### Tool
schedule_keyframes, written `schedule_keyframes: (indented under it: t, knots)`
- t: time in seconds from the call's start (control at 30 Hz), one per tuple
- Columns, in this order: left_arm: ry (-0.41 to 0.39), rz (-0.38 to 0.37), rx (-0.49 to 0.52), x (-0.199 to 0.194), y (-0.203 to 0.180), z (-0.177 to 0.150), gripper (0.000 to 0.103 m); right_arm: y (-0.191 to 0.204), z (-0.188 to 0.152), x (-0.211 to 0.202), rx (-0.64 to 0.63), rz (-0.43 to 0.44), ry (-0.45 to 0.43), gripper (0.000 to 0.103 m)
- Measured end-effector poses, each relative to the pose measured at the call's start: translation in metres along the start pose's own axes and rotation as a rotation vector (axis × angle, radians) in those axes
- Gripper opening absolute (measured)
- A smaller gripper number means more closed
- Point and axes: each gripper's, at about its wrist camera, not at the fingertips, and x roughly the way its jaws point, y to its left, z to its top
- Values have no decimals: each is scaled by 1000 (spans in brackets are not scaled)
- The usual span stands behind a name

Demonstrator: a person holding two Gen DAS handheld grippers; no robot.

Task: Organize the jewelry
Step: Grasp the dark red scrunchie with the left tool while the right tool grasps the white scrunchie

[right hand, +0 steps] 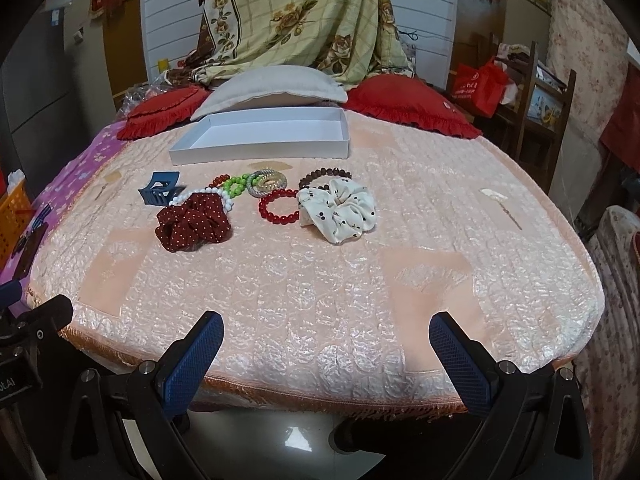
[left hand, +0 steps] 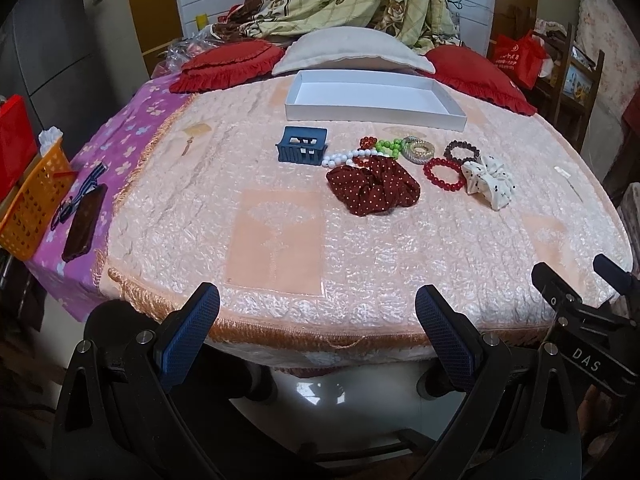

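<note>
left tool (left hand: 318, 330) wide open, empty | right tool (right hand: 326, 354) same | both short of bed | jewelry (right hand: 276, 204) clustered near tray (right hand: 260, 148) for loading

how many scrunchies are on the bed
2. The dark red polka-dot scrunchie lies toward the left of the pile, partly over the white bead bracelet. The white dotted scrunchie lies at the right, beside the red bead bracelet. None looks hidden.

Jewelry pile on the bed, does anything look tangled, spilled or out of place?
Mostly tidy. The white bead strand runs under the maroon polka-dot scrunchie and against the blue hair claw; the green bead bracelet overlaps it. The white box holds nothing.
</note>
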Motion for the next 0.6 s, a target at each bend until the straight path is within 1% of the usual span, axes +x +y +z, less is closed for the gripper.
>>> schedule_keyframes:
  t: [0.27,0.37,0.43,0.5,0.57,0.6]
  knots:
    - [35,3,3,13,0,1,99,-6,9,9,-15,10,-1,102]
    - [41,-2,2,20,4,7,99,-5,15,14,-51,32,-6,102]
    - [69,-22,-2,28,11,15,99,-6,21,21,-60,51,-4,102]
    - [81,-44,-31,37,20,23,99,-9,26,26,-57,57,-3,101]
    - [77,-57,-69,45,33,31,99,-12,32,35,-56,70,1,96]
    - [76,-62,-78,49,37,34,99,-14,35,39,-54,82,6,95]
